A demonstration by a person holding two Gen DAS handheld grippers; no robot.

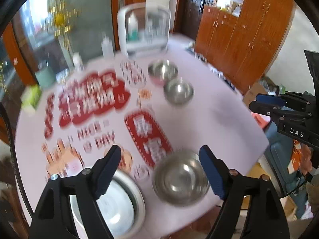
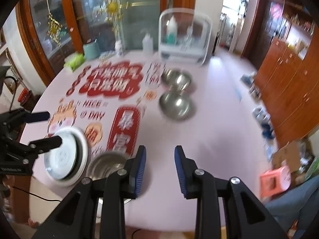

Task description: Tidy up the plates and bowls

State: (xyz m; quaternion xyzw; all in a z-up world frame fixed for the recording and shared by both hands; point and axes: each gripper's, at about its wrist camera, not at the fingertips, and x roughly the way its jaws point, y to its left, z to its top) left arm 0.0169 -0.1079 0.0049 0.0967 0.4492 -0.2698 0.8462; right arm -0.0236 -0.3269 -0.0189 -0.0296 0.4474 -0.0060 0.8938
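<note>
A stack of steel bowls (image 1: 180,180) sits near the table's front edge, beside a stack of white plates (image 1: 119,205). Two more steel bowls stand further back: a near one (image 1: 178,91) and a far one (image 1: 162,70). My left gripper (image 1: 160,167) is open and empty above the gap between plates and bowl stack. My right gripper (image 2: 160,169) is open and empty above the table's front. In the right wrist view the plates (image 2: 65,157) and bowl stack (image 2: 105,166) lie at lower left, the near bowl (image 2: 176,104) and far bowl (image 2: 176,78) ahead. The left gripper (image 2: 45,128) shows there over the plates.
A white dish rack (image 2: 184,34) with bottles stands at the table's back. A green cup (image 2: 90,48), a tissue pack (image 2: 74,60) and bottles (image 2: 147,42) line the back left. A wooden cabinet (image 2: 289,83) stands right of the table (image 2: 219,119); a pink stool (image 2: 276,181) is on the floor.
</note>
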